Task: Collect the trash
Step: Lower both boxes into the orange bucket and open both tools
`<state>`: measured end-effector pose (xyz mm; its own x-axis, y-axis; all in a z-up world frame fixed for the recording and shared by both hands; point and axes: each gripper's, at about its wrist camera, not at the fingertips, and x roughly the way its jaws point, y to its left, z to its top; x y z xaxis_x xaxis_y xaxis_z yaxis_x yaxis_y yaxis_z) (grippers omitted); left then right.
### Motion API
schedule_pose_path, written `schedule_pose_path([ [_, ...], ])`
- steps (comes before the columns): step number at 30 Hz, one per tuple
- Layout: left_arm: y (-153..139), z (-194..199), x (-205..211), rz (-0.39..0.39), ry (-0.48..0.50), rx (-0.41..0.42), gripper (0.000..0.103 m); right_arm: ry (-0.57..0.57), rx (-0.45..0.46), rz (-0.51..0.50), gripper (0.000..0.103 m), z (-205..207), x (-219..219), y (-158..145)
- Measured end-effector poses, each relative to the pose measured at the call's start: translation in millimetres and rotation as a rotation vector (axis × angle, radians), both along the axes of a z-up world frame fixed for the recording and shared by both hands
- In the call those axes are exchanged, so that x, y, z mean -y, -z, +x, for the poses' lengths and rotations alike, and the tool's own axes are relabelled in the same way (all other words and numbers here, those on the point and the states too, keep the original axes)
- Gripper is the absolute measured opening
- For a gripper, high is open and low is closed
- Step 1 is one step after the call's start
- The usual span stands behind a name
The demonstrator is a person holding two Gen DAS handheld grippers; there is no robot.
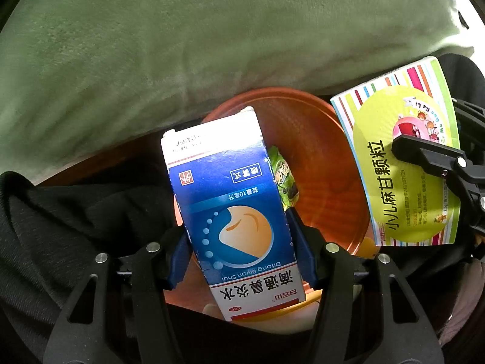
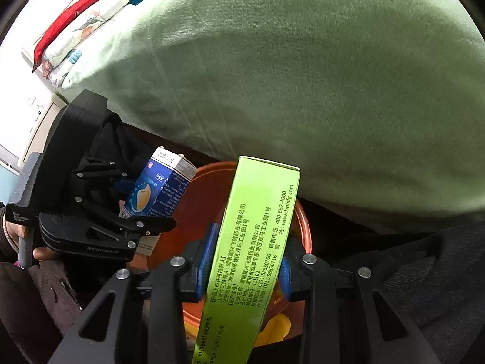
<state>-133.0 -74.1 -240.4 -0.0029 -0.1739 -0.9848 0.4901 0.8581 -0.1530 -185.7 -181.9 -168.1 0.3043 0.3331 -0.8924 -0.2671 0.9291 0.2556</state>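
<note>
clearly "ditong biyan shui" marks the left claw (image 1: 242,242)'s blue box (image 1: 233,209).

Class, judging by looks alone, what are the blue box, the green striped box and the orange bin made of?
Blue box: printed cardboard, slightly glossy; folded end flap visible. Green striped box: coated cardboard with crisp edges and sheen. Orange bin: probably moulded plastic, smooth and shiny, though the glare leaves it uncertain.

Blue medicine box (image 1: 239,212) between the left gripper (image 1: 242,261) jaws (clamped), above an orange bin (image 1: 318,157).
</note>
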Motion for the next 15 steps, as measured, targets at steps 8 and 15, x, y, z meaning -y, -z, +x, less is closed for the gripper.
schedule_pose_path([
  [8,2,7,9,0.015,-0.002,-0.016,0.077,0.061,-0.017,0.026,0.058,6,12,3],
  [15,-7,9,5,-0.032,-0.027,-0.001,0.077,0.081,0.024,0.071,0.058,-5,29,-16],
])
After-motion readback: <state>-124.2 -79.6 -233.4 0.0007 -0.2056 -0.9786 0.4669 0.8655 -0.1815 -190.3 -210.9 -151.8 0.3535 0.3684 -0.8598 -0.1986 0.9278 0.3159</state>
